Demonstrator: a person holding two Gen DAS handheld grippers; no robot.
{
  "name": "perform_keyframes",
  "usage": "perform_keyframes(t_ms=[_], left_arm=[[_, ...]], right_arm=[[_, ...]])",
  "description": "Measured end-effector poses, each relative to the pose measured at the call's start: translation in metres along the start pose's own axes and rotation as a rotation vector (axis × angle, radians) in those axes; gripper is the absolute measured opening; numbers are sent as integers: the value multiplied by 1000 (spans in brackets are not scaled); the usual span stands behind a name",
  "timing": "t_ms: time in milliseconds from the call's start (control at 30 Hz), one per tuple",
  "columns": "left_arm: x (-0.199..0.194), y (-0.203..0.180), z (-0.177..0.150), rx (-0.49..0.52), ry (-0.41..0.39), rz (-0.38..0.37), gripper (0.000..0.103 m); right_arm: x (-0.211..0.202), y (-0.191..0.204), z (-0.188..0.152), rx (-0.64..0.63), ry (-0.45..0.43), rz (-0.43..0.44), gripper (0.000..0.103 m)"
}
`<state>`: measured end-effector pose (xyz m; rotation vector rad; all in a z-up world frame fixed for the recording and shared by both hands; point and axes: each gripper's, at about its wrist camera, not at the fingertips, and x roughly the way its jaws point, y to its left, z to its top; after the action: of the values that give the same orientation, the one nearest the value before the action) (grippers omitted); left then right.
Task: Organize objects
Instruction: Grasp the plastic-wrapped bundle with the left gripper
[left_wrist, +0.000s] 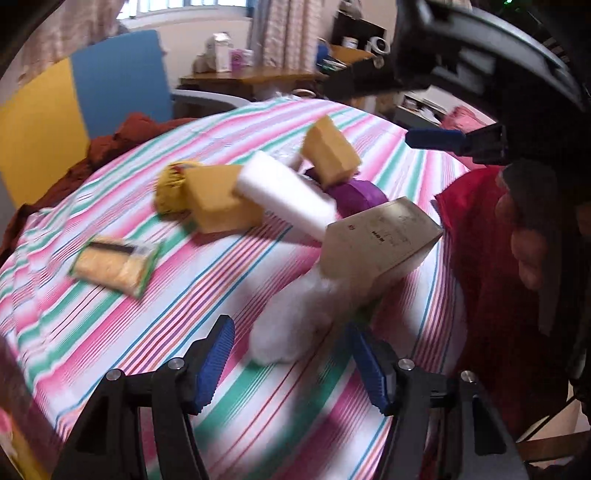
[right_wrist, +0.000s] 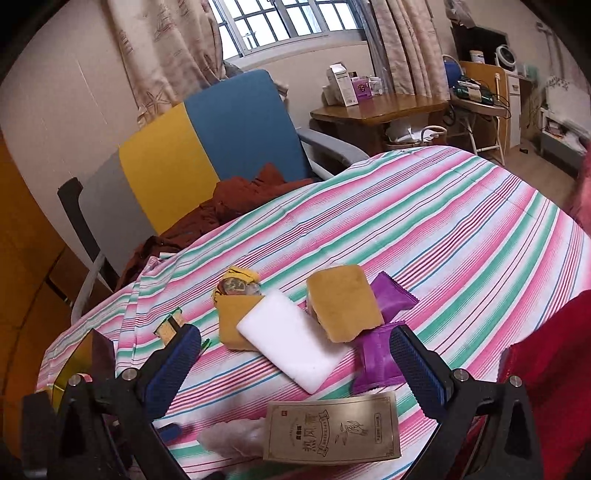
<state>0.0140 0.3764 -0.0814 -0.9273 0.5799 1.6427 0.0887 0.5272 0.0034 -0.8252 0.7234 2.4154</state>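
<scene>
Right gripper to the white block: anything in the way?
The tan box lies just ahead of the open right gripper, nearer than the white block. A yellow sponge leans on the block's far end. The block's top looks reachable from above.

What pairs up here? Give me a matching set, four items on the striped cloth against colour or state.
Items:
1. foam block
2. snack packets
3. sponge
4. flat box

Descriptions:
a. purple
b. beige, printed with a bird drawing
c. plain white
d. mustard yellow, leaning on the pile

Pairs: 1-c, 2-a, 3-d, 4-b
</scene>
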Motion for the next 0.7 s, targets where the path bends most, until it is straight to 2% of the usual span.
perform_keyframes(t_ms=[167, 233, 300, 567, 700], left_arm=[[27, -5, 10, 48, 46, -35, 64], [34, -5, 9, 33, 57, -55, 54], [36, -7, 4, 26, 52, -35, 37], [2, 5, -37, -93, 9, -9, 35], [-14, 10, -59, -140, -5, 16, 35]], right_arm=[[1, -3, 1, 21, 0, 6, 103], [1, -3, 1, 28, -1, 4, 103], [2, -4, 1, 35, 1, 3, 103], [6, -11, 2, 79, 19, -13, 103], [15, -17, 2, 110, 69, -69, 103]])
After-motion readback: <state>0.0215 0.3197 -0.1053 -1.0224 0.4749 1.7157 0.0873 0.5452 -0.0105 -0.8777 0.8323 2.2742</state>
